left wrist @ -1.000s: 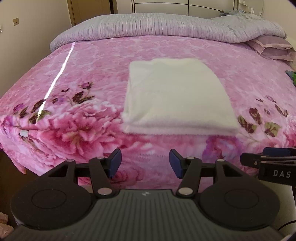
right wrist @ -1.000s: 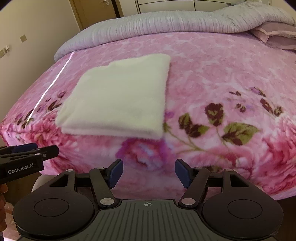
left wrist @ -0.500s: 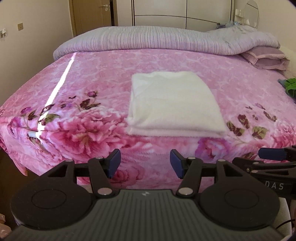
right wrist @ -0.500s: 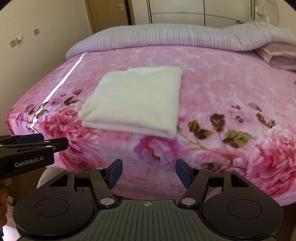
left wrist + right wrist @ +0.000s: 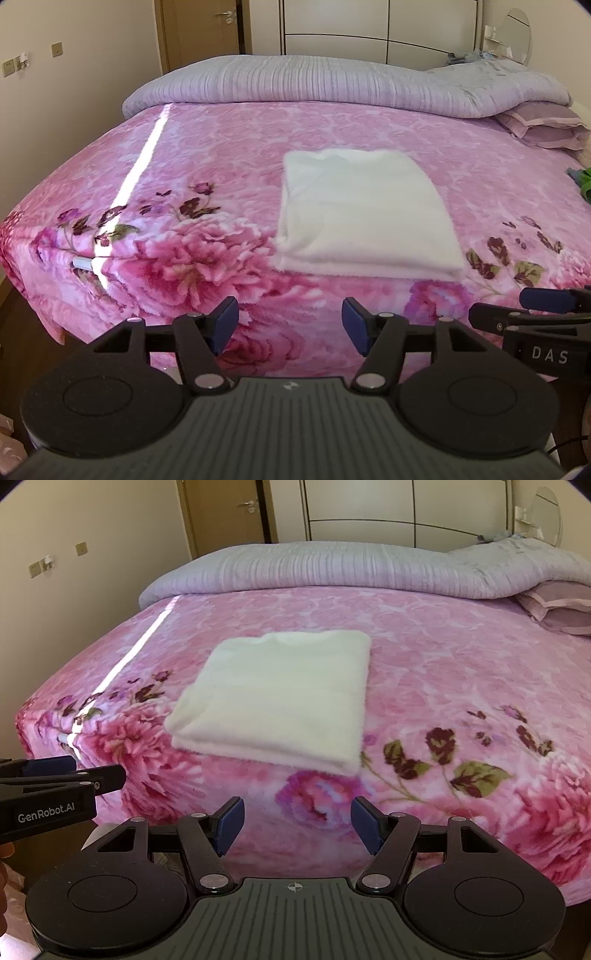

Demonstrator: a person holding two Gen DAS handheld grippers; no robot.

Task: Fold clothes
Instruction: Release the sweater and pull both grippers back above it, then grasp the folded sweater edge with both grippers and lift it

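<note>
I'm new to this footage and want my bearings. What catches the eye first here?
A white folded garment lies flat in the middle of a bright pink floral blanket that covers the bed. Behind it a lilac quilt is bunched along the far side. Below, both grippers hang short of the bed with nothing between the jaws: the left gripper is opening, and the right gripper is open.

folded garment (image 5: pixel 364 212) on bed (image 5: pixel 221 147) near its front edge, rolled quilt (image 5: pixel 332 83) behind it, pillows (image 5: pixel 543 123) far right, wardrobe (image 5: pixel 369 26) behind bed
</note>
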